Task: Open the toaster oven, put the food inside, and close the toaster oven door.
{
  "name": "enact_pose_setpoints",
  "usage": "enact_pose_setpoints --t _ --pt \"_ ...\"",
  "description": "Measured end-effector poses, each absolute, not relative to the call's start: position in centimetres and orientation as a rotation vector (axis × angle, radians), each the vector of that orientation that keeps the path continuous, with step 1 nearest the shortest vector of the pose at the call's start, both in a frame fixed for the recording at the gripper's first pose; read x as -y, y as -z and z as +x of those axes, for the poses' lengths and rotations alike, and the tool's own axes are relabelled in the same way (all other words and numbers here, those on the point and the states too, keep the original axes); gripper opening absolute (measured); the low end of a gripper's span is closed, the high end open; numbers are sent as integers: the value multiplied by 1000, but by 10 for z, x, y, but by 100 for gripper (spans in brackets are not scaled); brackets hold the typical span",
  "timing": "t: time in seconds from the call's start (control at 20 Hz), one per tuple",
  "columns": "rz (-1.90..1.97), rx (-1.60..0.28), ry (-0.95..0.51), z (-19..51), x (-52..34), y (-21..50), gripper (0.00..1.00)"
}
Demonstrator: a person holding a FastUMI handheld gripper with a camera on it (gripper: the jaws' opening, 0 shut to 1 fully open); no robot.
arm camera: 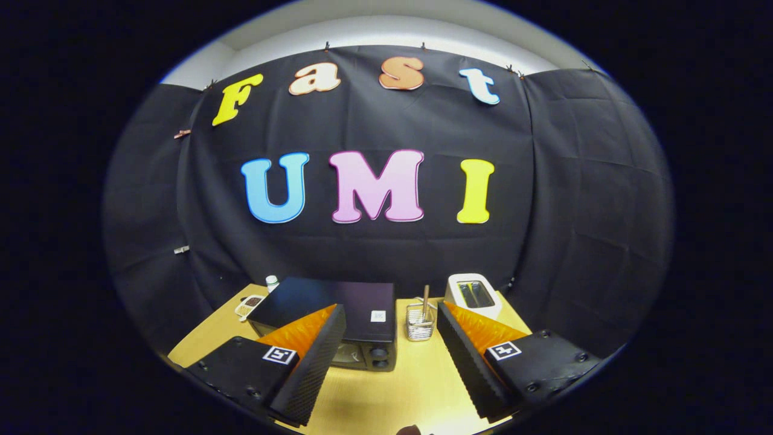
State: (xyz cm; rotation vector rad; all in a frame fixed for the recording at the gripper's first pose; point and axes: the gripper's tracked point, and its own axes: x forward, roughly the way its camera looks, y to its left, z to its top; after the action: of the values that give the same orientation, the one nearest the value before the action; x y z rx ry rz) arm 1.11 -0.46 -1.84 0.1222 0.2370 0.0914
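While the toaster oven [338, 314] is sitting shut on the yellow table [386, 386], just beyond your left finger, you are holding the gripper [386, 362] with its two fingers spread wide and nothing between them. The oven is showing you its dark flat top and, below it, a strip of glass door and two round knobs at the right end of its front; the left finger [311, 362] is covering most of the door, so you cannot tell from here where the handle is running. Judging by its build, you are dealing with a heavy, rigid box that is likely staying put when pulled, while the door is probably hinged low and swinging down, so a hold on a bar along its upper edge looks best. The glass and painted metal are looking smooth, and a slipping grip is the risk. A wire holder [420, 323] with a stick is standing between the fingers, farther off, and a white toaster [474, 295] is sitting beyond the right finger. At the table's near edge a small dark brown thing is peeking in, possibly the food, too little of it to tell.
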Motion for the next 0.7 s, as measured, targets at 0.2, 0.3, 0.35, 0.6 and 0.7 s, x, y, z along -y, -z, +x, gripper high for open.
enact_pose_setpoints --t 0.2,0.3,0.35,0.6,0.7 --pt "112 -197 -50 12 55 4 98" --pt "97 -171 -31 12 78 -4 98" --pt "94 -156 -25 11 86 -9 98" --pt "43 -90 -6 11 114 -24 98" --pt "47 -88 -1 10 117 -25 98"
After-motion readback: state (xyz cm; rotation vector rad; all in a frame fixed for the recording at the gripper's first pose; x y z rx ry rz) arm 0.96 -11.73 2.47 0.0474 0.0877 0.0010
